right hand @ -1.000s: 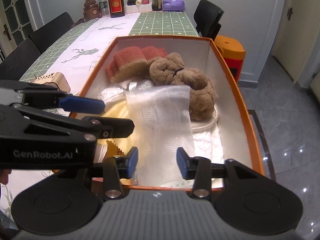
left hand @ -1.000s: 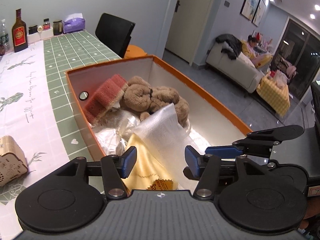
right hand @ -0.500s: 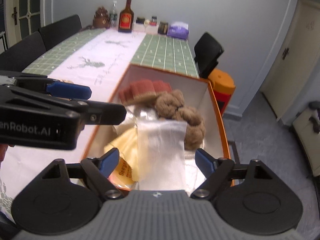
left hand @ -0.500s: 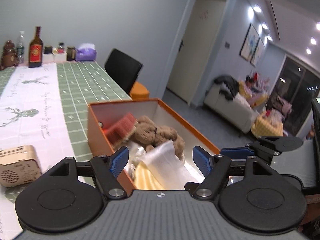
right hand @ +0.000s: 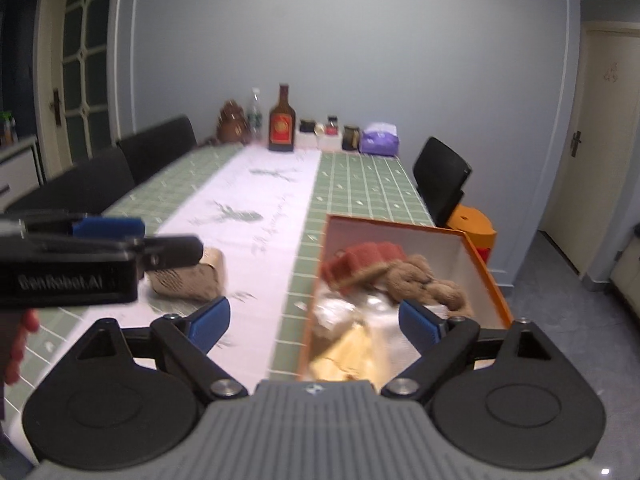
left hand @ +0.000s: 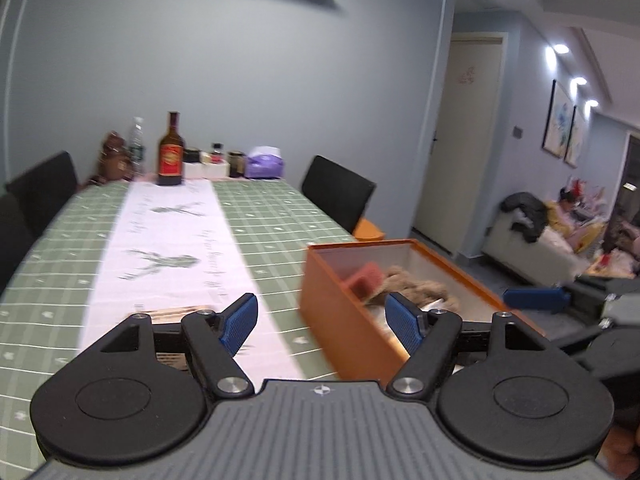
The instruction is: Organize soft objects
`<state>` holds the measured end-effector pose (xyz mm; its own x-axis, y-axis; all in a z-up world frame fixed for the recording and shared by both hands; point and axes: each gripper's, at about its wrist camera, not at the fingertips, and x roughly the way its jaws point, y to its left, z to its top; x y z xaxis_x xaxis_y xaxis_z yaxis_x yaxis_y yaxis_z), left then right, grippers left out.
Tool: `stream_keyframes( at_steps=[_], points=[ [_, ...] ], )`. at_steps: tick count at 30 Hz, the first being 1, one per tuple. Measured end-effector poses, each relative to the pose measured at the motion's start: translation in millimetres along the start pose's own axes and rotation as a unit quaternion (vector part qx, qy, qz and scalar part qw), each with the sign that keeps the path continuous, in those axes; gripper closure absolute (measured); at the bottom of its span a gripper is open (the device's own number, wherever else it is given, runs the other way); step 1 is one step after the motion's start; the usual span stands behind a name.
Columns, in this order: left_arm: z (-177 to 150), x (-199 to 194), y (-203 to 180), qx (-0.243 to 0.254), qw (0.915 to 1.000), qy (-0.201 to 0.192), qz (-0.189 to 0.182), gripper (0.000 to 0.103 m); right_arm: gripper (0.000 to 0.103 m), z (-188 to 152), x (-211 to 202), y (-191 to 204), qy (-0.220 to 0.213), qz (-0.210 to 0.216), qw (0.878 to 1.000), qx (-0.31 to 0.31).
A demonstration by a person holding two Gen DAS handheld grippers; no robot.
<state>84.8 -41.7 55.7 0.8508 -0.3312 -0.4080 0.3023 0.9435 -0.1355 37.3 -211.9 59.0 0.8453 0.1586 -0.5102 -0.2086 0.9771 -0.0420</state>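
Note:
The orange box (left hand: 340, 312) stands at the table's right edge, seen too in the right wrist view (right hand: 484, 272). It holds red sponges (right hand: 360, 260), a brown plush toy (right hand: 424, 284), a clear bag (right hand: 336, 308), a yellow cloth (right hand: 348, 348) and a white mesh sheet (right hand: 384, 328). My left gripper (left hand: 320, 308) hovers left of and short of the box, jaws wide and closing, nothing between them. My right gripper (right hand: 314, 312) hangs over the box's near left corner, jaws opening, also empty.
A small wooden speaker box (right hand: 192, 276) lies on the white runner left of the box. Bottles (left hand: 171, 152), jars and a purple tissue pack (left hand: 264, 162) line the far end. Black chairs (left hand: 336, 196) and an orange stool (right hand: 472, 224) stand alongside. A person sits on the sofa (left hand: 560, 208).
Both grippers have risen and drawn back from inside the box, tilting up toward the room. Their jaws have widened. The white sheet stays in the box.

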Motion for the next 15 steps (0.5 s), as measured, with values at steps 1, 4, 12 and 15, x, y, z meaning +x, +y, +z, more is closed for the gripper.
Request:
stream_keyframes(
  at_steps=[1, 4, 12, 15],
  points=[
    [-3.5, -5.3, 3.9, -0.002, 1.0, -0.004, 0.005, 0.024, 0.012, -1.7, 0.2, 6.6, -0.004, 0.001, 1.0, 0.003],
    [-10.3, -14.4, 19.0, -0.019, 0.9997, -0.014, 0.011, 0.024, 0.011, -7.5, 2.3, 23.9, -0.017, 0.007, 1.0, 0.002],
    [-33.3, -44.2, 45.5, -0.057, 0.9946, -0.058, 0.064, 0.023, 0.004, -29.0, -5.1, 49.2, -0.069, -0.011, 0.997, 0.033],
    [-47.7, -44.1, 45.9, -0.058, 0.9947, -0.046, 0.071, 0.023, 0.004, -38.7, -14.7, 56.3, -0.096, -0.005, 0.995, 0.034]
  ],
)
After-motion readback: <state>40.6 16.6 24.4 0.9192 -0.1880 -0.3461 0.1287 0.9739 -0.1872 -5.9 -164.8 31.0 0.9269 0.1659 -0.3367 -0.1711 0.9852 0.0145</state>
